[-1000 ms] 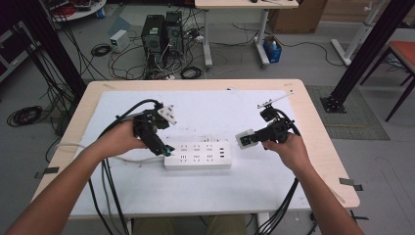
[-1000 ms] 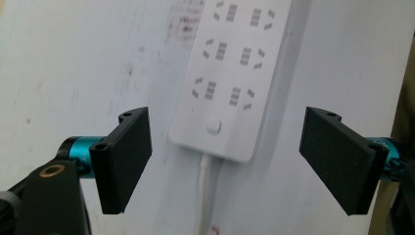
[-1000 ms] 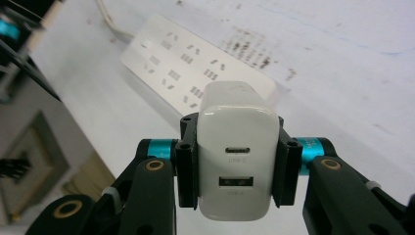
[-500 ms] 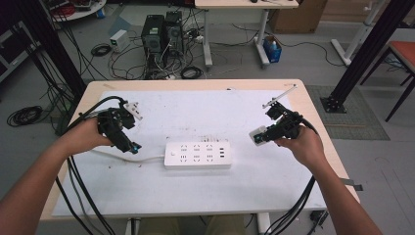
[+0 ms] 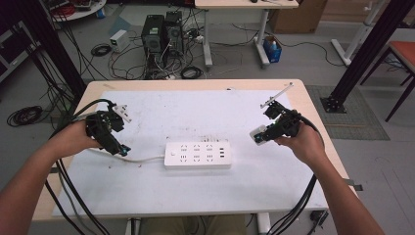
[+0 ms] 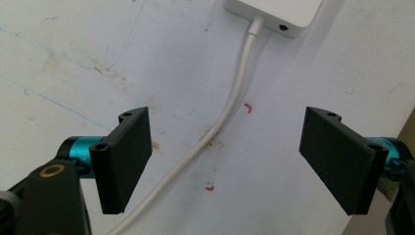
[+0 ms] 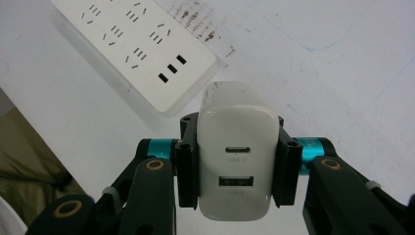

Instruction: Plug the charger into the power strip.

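Observation:
A white power strip (image 5: 197, 155) lies flat in the middle of the white table sheet, its white cord (image 6: 222, 117) running off to the left. My left gripper (image 5: 116, 145) hovers over that cord at the table's left side, jaws open and nothing between them (image 6: 227, 161). My right gripper (image 5: 262, 135) is held above the table to the right of the strip, shut on a white USB charger (image 7: 235, 164) whose two ports face the camera. The strip's end with its USB slots (image 7: 171, 68) lies beyond the charger.
The white sheet (image 5: 205, 117) covers most of the wooden table (image 5: 313, 103). Black cables trail from both grippers over the near edge. Behind the table are computer towers (image 5: 159, 32), floor cables and another desk's legs. Red marks dot the sheet near the cord.
My left gripper has pulled away from the power strip's left end, moving left along the cord. My right gripper has shifted slightly right with the charger.

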The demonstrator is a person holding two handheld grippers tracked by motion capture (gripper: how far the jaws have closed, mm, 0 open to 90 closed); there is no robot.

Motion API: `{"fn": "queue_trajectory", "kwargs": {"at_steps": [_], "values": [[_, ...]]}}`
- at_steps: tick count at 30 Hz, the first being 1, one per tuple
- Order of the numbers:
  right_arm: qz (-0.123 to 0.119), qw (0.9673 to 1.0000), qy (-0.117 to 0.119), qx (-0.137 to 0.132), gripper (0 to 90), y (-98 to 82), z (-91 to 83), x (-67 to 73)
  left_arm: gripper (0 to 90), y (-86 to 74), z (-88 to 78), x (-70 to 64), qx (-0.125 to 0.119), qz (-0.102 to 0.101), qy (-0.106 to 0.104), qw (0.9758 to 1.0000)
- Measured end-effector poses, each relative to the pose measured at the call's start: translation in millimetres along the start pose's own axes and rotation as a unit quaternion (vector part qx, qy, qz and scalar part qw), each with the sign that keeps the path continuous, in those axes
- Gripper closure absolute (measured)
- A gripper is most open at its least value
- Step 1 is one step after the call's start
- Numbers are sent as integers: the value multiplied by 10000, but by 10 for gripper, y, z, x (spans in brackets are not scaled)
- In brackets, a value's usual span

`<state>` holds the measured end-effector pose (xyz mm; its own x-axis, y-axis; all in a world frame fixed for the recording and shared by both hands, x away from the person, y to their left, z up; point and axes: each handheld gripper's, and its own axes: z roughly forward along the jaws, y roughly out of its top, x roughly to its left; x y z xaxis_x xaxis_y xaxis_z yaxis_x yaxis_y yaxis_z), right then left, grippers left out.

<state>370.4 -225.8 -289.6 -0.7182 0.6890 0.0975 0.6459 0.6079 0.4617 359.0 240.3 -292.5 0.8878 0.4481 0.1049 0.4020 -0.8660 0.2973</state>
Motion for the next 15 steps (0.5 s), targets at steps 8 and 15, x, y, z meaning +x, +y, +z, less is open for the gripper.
{"fn": "queue_trajectory", "kwargs": {"at_steps": [8,15], "values": [[-275,9994,26,186,621,176,64,76,198,32,6,19,64,28,-81,9999],[-771,9964,194,290,621,401,162,146,198,28,47,69,269,101,-45,9996]]}}
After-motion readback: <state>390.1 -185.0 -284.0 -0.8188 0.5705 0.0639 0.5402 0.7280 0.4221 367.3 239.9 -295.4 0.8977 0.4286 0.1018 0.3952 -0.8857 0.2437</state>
